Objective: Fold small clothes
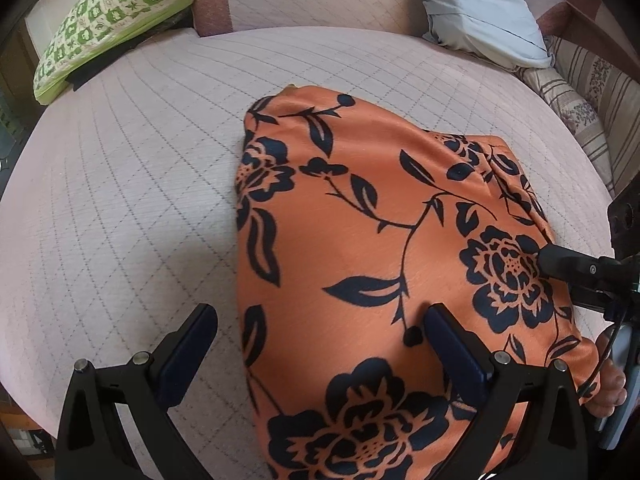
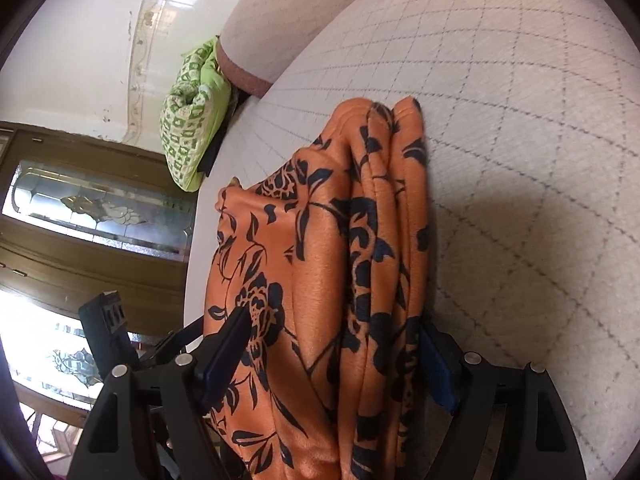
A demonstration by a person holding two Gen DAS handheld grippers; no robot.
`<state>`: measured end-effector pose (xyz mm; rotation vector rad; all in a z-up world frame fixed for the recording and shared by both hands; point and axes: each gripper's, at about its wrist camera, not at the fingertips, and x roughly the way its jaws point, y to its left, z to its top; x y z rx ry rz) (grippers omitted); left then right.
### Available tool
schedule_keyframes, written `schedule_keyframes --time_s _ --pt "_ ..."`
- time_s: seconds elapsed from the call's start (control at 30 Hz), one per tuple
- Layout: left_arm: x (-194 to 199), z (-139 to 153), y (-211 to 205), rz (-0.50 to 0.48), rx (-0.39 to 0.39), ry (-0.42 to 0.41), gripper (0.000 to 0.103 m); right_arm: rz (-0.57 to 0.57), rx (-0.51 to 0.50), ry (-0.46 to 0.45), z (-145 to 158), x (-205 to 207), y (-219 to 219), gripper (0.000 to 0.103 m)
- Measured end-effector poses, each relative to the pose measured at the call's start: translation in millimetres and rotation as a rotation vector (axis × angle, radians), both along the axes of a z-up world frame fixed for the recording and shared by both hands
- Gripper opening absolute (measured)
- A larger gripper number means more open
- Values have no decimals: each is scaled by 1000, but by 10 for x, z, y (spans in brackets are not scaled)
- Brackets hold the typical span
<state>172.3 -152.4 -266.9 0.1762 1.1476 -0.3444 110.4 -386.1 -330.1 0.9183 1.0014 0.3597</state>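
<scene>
Left claw (image 1: 320,344): nearest the lens, spread wide, holding nothing; one finger rests on the garment, the other over bare cushion beside its left edge.
Orange floral garment (image 1: 360,240): folded into a thick pad, lying on the quilted pink cushion (image 1: 120,200). Judged light, soft, satiny and likely to slip; layers may slide apart, so take hold across the stacked edges, not one ply.
Right claw (image 2: 336,344): at the garment's right side, fingers partly apart, straddling the layered edge; whether they actually pinch it cannot be told.
Green checked cloth (image 1: 100,20): well beyond the garment's far left corner.
</scene>
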Motion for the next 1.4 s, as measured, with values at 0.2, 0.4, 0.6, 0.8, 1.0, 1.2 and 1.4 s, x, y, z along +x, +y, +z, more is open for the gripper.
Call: schedule_keyframes --time_s 0.2,0.4,0.6,0.8,1.0,1.2,1.4 --pt "86 -51 -73 11 -33 31 103 20 22 -10 -22 48 33 81" --pt "141 -97 -75 19 -72 57 103 43 -13 -6 -32 121 90 65" --pt "107 -108 -118 28 -75 38 102 45 -24 1 -49 119 114 54" --pt "85 -67 -78 27 -105 32 87 47 -29 0 -18 100 143 51" --pt "32 51 78 44 -147 17 56 60 -55 -27 140 76 242 49" --pt "-22 156 219 36 -191 14 43 64 -73 -69 337 22 343 49" --pt "-71 313 453 53 -209 -3 41 81 -80 -147 616 -22 569 49"
